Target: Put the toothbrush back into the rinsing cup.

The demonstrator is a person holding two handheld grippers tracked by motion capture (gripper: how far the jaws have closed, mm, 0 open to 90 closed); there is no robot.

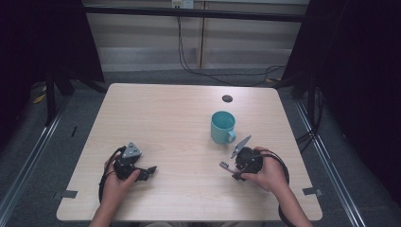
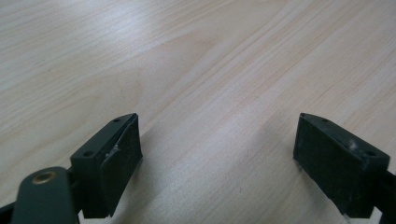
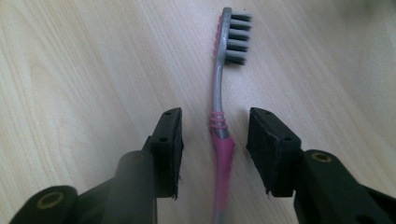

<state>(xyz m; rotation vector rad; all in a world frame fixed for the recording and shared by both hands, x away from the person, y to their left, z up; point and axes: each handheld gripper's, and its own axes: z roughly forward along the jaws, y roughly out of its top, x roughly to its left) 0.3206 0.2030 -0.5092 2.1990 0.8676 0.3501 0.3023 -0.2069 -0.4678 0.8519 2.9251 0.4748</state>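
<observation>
Two grippers are on the table [image 1: 156, 109], both low in the high view near the front edge, with loads of bare wood across the middle and the upper left of the frame. One teal mug [image 1: 222, 126] sits right of centre, just above the right gripper [image 1: 229, 169]. In the right gripper view, one pink and grey toothbrush [image 3: 220, 126] lies flat on the wood, handle running between the jaws; they're partly spread with a gap on each side, pads not pressing it. The left gripper [image 1: 150, 171] at lower left has its jaws spread wide over bare table, holding nothing.
</observation>
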